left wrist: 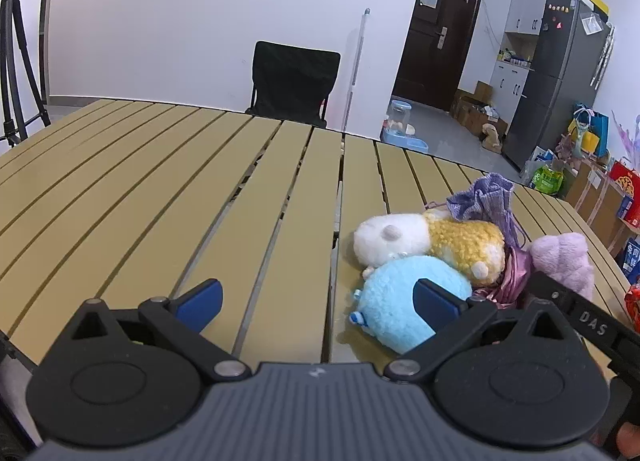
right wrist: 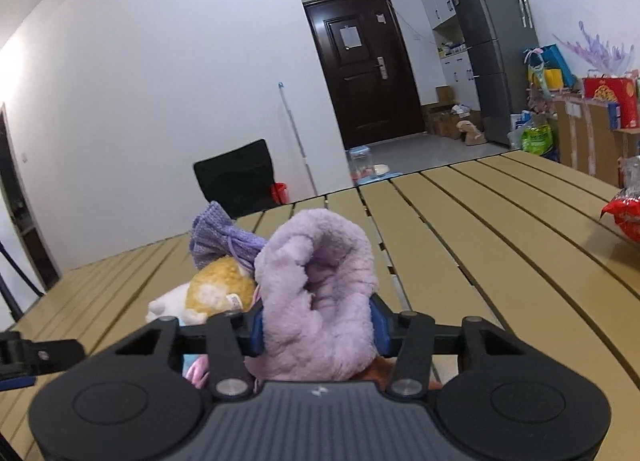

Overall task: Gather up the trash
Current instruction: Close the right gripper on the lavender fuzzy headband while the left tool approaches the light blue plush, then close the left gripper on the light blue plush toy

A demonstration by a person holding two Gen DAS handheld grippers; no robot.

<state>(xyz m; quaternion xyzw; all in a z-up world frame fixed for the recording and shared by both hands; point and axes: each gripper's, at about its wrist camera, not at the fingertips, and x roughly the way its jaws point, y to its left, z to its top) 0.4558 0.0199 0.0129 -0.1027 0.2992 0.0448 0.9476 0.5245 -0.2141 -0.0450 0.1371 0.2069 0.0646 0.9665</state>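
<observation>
Right gripper (right wrist: 318, 331) — fluffy lilac plush (right wrist: 320, 293) clamped

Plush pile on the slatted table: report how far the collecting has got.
Done: nothing visibly collected yet. In hand: right gripper is clamped on the purple plush; left gripper is open and empty. Left: blue plush, yellow-and-white plush, purple knitted pouch, red wrapper.

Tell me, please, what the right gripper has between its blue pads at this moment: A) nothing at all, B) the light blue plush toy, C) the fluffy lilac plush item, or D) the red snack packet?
C: in the right wrist view the right gripper has both blue pads pressed against the sides of the fluffy lilac plush item, while the light blue plush toy lies on the table by the open left gripper.
</observation>
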